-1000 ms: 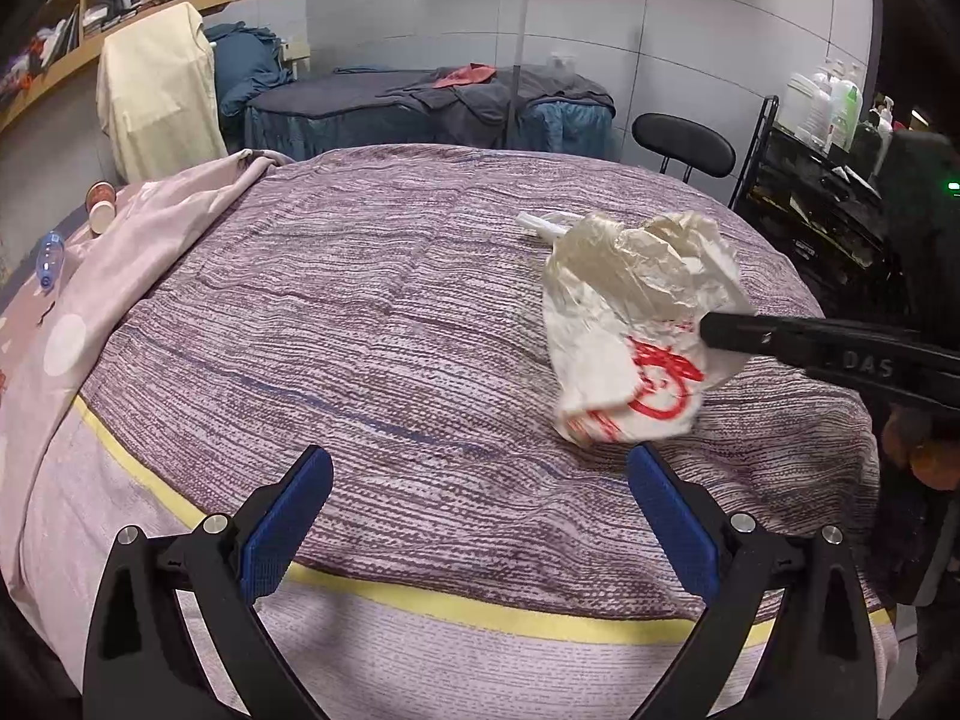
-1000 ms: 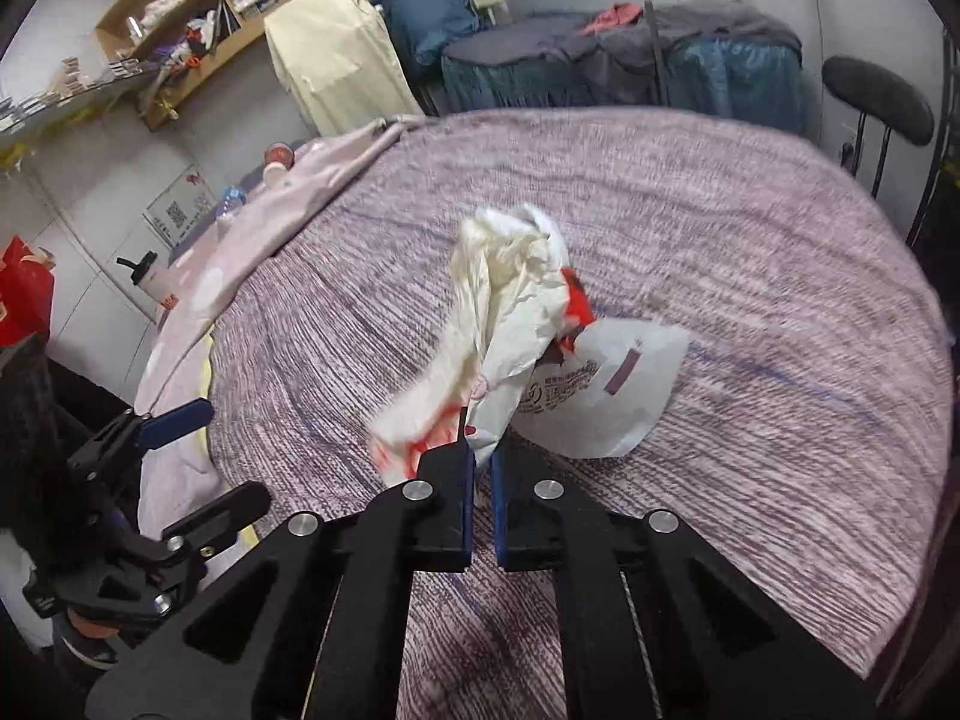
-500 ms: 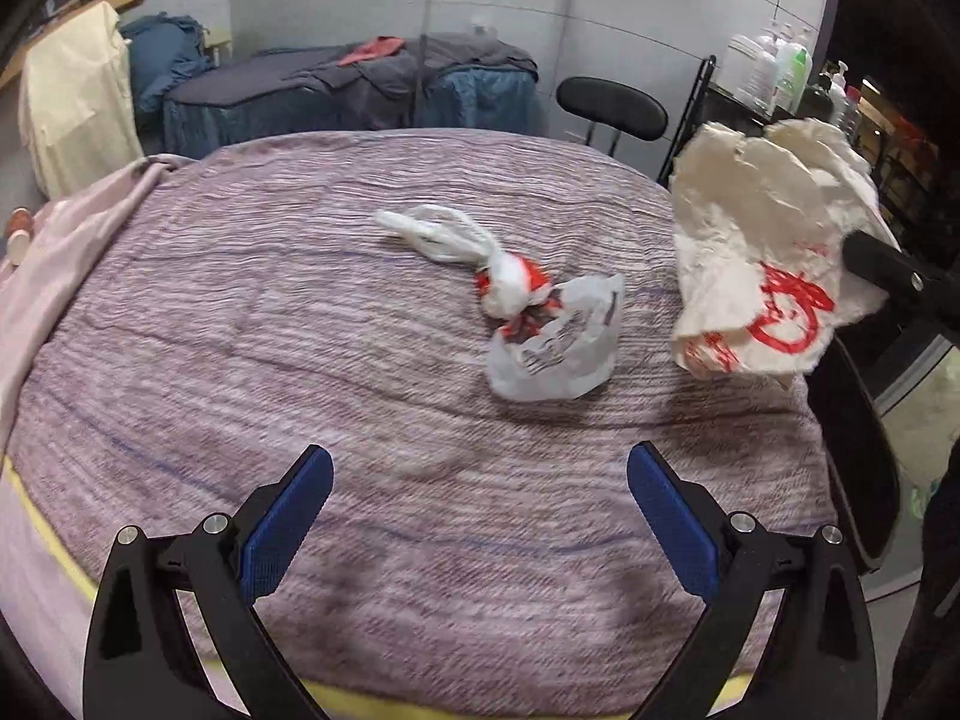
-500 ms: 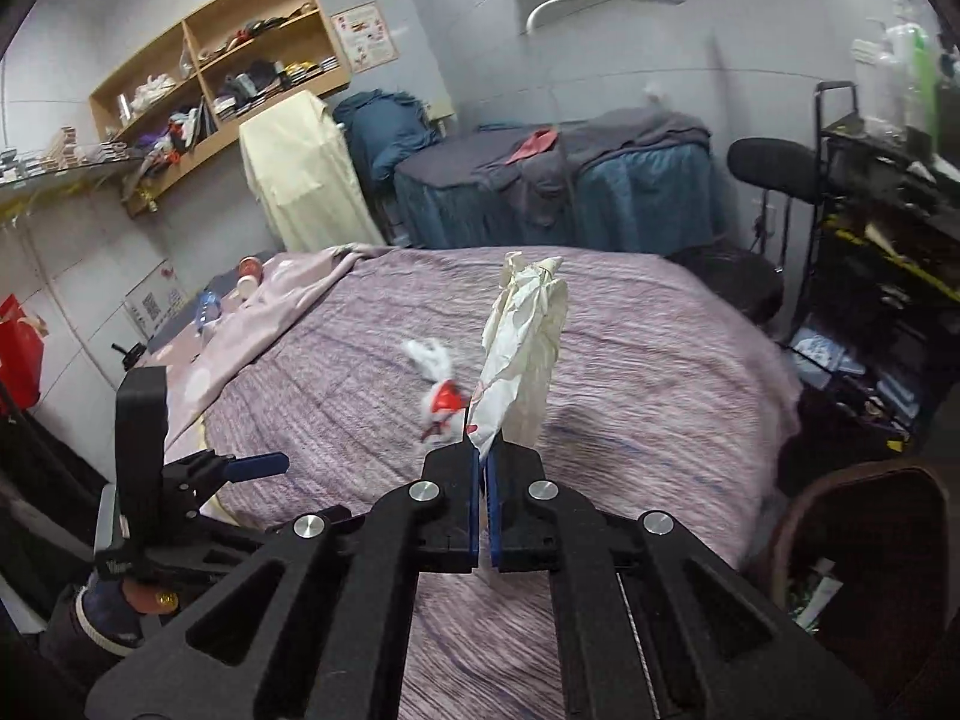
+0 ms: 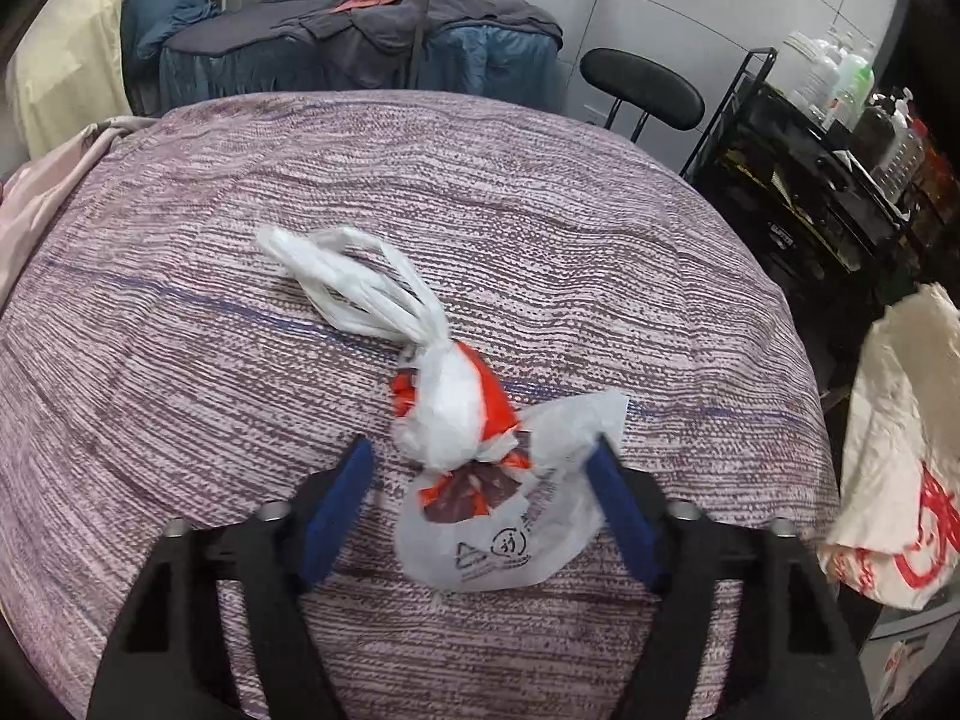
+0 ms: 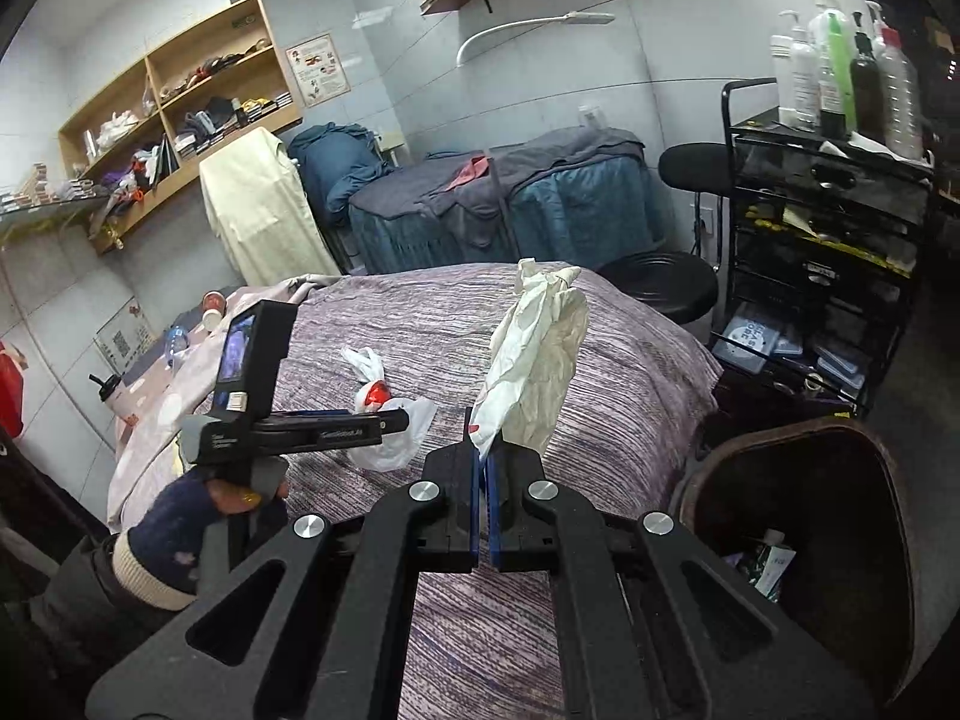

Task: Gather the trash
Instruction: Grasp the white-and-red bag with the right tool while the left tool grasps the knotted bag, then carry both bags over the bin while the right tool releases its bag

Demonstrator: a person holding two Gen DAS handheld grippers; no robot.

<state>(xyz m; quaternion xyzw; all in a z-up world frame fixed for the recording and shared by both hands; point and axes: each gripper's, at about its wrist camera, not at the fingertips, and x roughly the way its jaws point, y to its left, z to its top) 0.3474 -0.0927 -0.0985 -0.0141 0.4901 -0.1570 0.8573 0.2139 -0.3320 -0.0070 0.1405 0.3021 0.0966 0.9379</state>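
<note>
A knotted white plastic bag (image 5: 456, 402) with red print lies on the purple striped bed cover (image 5: 210, 360). My left gripper (image 5: 480, 450) is lowered over the bag and its jaws are closing, with the bag's lower part between them. The right pad (image 5: 606, 468) reaches the bag's edge; the left pad stands clear of it. My right gripper (image 6: 483, 450) is shut on a crumpled cream paper bag (image 6: 534, 360) with red print, held up in the air beside the bed. That paper bag (image 5: 900, 420) also shows at the right edge of the left wrist view.
A brown trash bin (image 6: 888, 480) with some rubbish inside stands low on the right, beside the bed. Behind it are a black cart (image 6: 828, 240) with bottles and a black stool (image 6: 660, 282). A person's hand (image 6: 240, 492) holds the left gripper (image 6: 402, 417).
The right gripper lifted the paper bag off the bed and carried it right, towards the bin. The left gripper moved forward and down over the plastic bag, and its jaws narrowed around it.
</note>
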